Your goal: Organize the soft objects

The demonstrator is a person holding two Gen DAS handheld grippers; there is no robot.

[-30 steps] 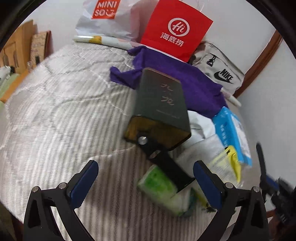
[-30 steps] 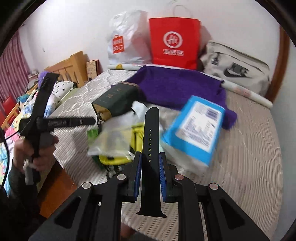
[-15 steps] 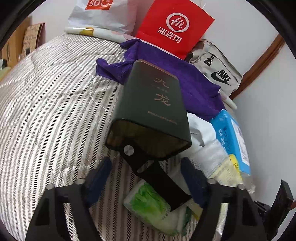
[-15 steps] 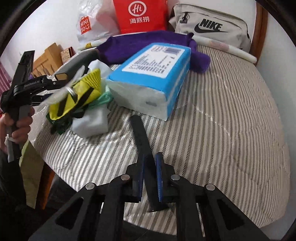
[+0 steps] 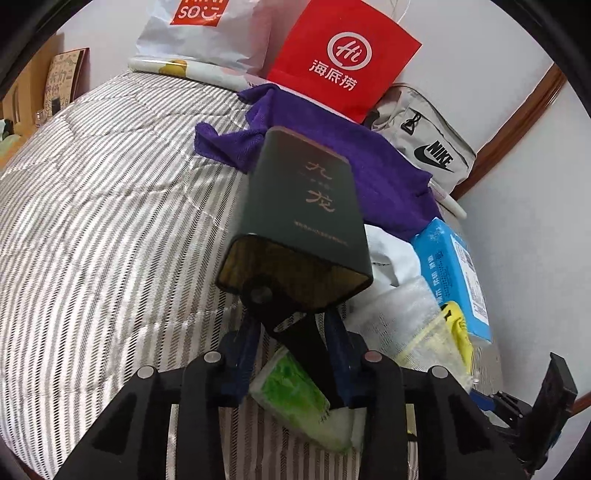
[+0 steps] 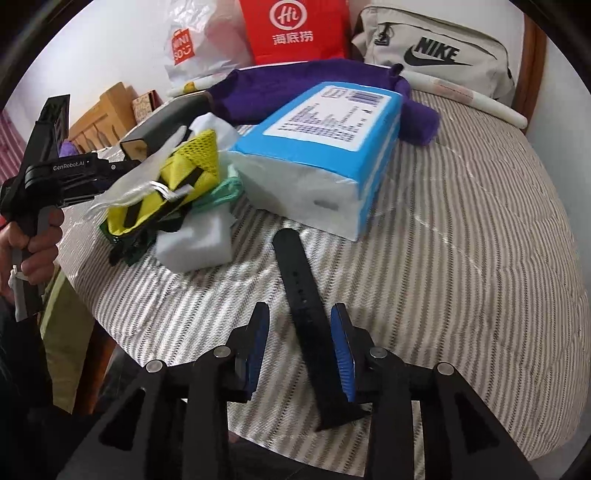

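**Straps at both claws on the striped bed**

Left wrist view: the left claw (image 5: 293, 354) is seen narrowed around a black strap piece with a stud (image 5: 291, 325), its jaws having just been closing. The blue fingers (image 5: 242, 354) stand close on either side of the strap, but whether the pads press on it cannot be told. Just ahead of the claw, a dark green box with gold characters (image 5: 306, 221) is seen tilted over the strap's far end. Under the claw, a green-and-white soft pack (image 5: 295, 398) lies on the striped bed cover (image 5: 110, 229). To the claw's right, a clear bag with yellow fabric (image 5: 439, 332) and a blue tissue pack (image 5: 454, 273) are found. Farther ahead, a purple cloth (image 5: 369, 173) is spread, with a red paper bag (image 5: 343, 59), a white shopping bag (image 5: 207, 33) and a grey Nike bag (image 5: 424, 147) behind it at the wall.

Right wrist view: the right claw (image 6: 301, 354) is held partly open, its jaws having just been opening. A black perforated watch strap (image 6: 306, 306) lies flat on the bed cover between the fingers, closer to the right one, and is gripped by neither pad. Ahead of the claw, the blue tissue pack (image 6: 325, 147) is seen, with the purple cloth (image 6: 288, 85) behind it. Ahead and to the left, the yellow mesh fabric in its clear bag (image 6: 177, 181) is heaped over a white foam block (image 6: 195, 240). At the far left, the other claw's handle is held in a hand (image 6: 33, 243).
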